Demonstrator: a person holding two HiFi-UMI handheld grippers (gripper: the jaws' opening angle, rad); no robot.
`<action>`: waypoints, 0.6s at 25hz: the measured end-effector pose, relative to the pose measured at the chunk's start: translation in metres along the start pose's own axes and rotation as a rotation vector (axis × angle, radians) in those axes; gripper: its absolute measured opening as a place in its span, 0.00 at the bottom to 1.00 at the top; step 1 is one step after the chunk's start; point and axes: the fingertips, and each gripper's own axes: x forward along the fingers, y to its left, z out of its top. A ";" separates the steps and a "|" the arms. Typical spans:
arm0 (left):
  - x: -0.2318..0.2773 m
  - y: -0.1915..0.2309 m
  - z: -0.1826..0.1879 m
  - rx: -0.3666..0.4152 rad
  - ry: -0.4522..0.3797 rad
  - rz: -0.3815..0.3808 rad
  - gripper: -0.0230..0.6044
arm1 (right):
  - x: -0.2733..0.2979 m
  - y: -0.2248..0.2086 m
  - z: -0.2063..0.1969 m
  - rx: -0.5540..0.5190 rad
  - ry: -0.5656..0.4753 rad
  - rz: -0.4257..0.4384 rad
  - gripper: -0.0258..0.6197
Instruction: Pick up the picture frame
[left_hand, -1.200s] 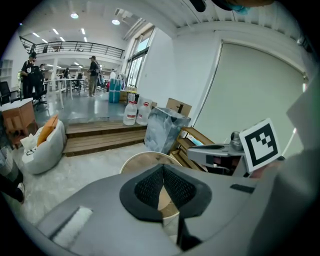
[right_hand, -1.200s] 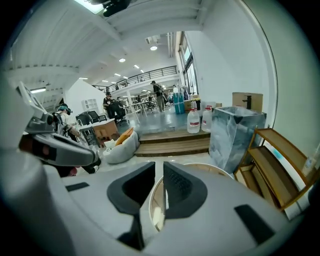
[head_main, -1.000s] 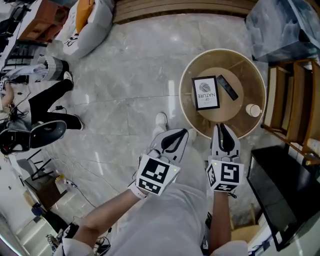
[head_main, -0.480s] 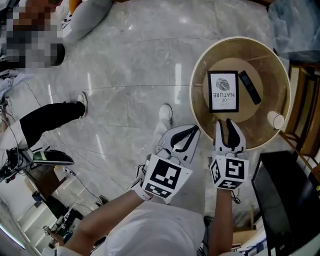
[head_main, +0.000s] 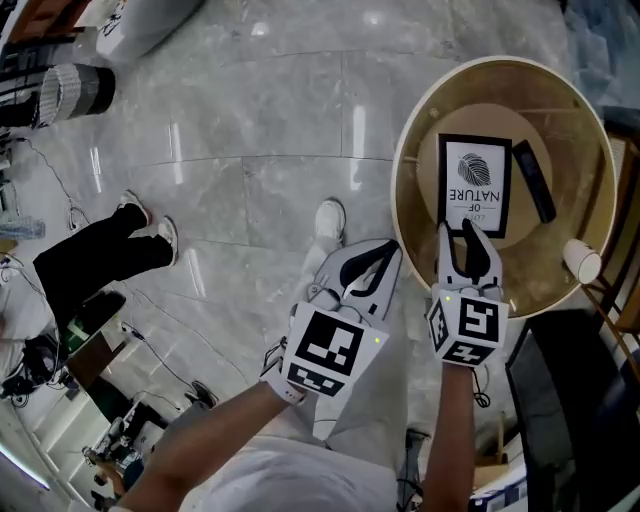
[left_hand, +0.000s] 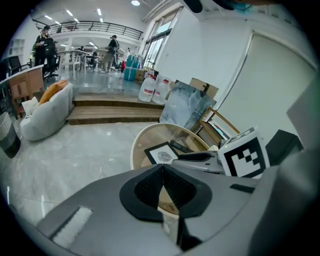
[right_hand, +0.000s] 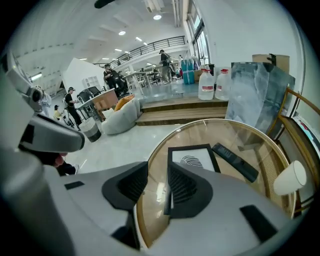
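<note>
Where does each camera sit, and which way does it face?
Head view: on the person's head, looking steeply down at the round table and picture frame; forearms, left gripper and right gripper show.
Left gripper view: on that gripper, facing along its shut jaws toward the table; the right gripper shows.
Right gripper view: on that gripper, along its jaws, which have just been opening, empty, toward the frame.
All three share the frame.

Count: one picture frame (head_main: 475, 185), one remote (head_main: 534, 180), one paper cup (head_main: 583, 261), one round table (head_main: 412, 215), left gripper (head_main: 390, 248) plus right gripper (head_main: 455, 229).
</note>
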 end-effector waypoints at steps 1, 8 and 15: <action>0.004 0.003 -0.003 -0.008 0.002 0.002 0.04 | 0.008 -0.001 -0.004 -0.006 0.011 0.006 0.22; 0.024 0.030 -0.022 -0.040 0.001 0.021 0.04 | 0.066 -0.005 -0.029 -0.027 0.099 0.014 0.24; 0.037 0.047 -0.041 -0.080 -0.003 0.038 0.04 | 0.095 -0.019 -0.036 -0.023 0.106 -0.038 0.26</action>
